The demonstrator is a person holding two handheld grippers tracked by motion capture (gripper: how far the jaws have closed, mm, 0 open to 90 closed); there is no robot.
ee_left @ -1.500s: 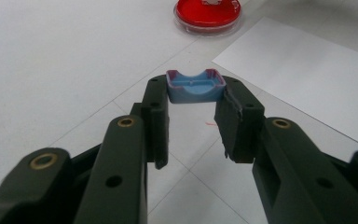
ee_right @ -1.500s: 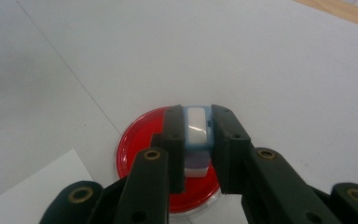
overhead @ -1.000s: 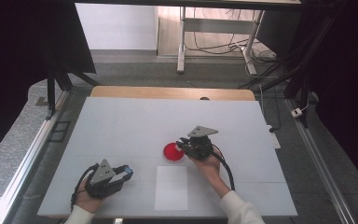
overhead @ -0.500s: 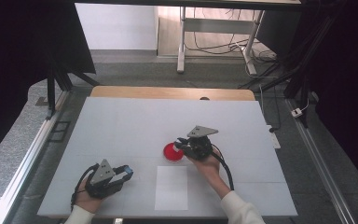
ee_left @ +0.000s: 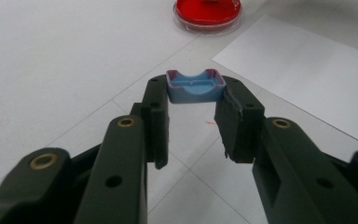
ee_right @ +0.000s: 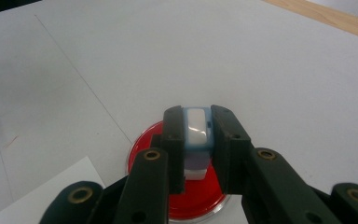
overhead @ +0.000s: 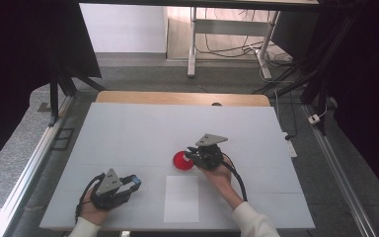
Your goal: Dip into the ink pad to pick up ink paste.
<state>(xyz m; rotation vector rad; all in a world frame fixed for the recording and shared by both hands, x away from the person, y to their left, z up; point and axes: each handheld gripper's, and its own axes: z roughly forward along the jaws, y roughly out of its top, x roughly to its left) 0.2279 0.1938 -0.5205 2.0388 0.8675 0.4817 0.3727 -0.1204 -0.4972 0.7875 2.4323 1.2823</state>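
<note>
My right gripper [ee_right: 198, 140] is clamped on a small white and blue block [ee_right: 196, 128], which stands on edge between the two black jaws with its white face toward the camera. Directly beneath those jaws sits the red dish [ee_right: 186, 196], a shallow round one with a clear rim; whether the block's lower end touches the red surface I cannot tell. From above, this gripper [overhead: 193, 154] hangs over the dish's [overhead: 179, 161] right edge, with my hand [overhead: 218, 172] behind it.

My left gripper [ee_left: 193, 116] pinches a blue cap [ee_left: 196, 87] at the very tips of its jaws, the hollow side up, showing a purplish rim. Past that cap, ahead and a little to the right, lies the same red dish [ee_left: 208, 11], well apart. A white sheet of paper [ee_left: 307, 74] lies to the right of the jaws on the table [ee_left: 51, 70].

In the high view the left gripper [overhead: 133, 182] rests low near the table's near edge, just left of the paper [overhead: 181, 198].
</note>
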